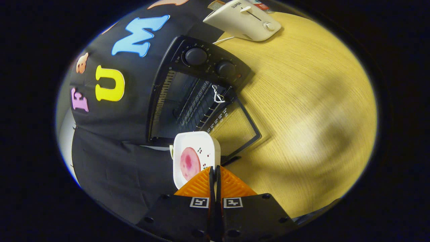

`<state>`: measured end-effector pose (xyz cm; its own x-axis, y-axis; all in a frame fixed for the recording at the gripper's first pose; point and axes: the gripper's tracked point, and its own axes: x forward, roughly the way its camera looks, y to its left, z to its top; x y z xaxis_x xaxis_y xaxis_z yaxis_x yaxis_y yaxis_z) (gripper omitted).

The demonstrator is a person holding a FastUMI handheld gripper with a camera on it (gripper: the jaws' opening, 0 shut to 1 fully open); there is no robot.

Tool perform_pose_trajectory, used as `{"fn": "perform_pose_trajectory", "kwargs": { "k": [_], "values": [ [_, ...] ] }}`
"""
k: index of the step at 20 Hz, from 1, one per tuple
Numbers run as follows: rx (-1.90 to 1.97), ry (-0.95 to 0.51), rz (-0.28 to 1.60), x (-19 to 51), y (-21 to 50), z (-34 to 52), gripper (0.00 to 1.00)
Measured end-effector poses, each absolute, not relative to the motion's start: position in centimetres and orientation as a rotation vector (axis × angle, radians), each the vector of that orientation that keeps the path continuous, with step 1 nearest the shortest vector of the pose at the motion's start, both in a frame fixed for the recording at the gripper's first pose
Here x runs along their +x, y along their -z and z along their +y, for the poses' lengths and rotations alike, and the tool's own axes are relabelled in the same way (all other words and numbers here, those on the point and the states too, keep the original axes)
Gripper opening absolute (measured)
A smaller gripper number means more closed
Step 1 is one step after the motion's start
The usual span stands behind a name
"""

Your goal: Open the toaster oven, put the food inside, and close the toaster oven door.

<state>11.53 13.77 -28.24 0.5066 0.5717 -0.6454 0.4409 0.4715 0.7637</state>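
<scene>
Toaster oven (198,94) stands on the wooden table (302,111), well beyond my fingers, with its back toward the black cloth wall. Its door (235,129) is folded down and lies open on the table surface, the mesh-patterned glass facing up. Inside the cavity, the wire rack (198,107) is visible. Two round control knobs (196,56) sit on the panel beside the cavity, and a loop of white cord (217,95) hangs at the near edge of that panel.

My gripper (215,176) is closed on the rim of a white square plate (195,158). Both orange fingers (198,185) are pressed together with almost no gap, the plate edge pinched between them. The plate is held tilted on its side, just ahead of my fingertips, and overlaps the near corner of the open door in this view. A round pink slice of food (190,163) rests on the plate face, beside small printed cherry marks. Whether the plate touches the door, I cannot tell.

A white pop-up toaster (242,20) stands farther along the table, beyond the oven, apart from it.
</scene>
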Motion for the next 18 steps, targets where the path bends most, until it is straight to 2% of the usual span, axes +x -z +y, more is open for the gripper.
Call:
{"fn": "perform_pose_trajectory", "kwargs": {
  "k": [5,18],
  "values": [
    [1.241,0.061,0.994,15.1,29.4,15.2,0.02],
    [1.469,0.373,0.702,24.9,31.6,17.0,0.02]
  ]
}}
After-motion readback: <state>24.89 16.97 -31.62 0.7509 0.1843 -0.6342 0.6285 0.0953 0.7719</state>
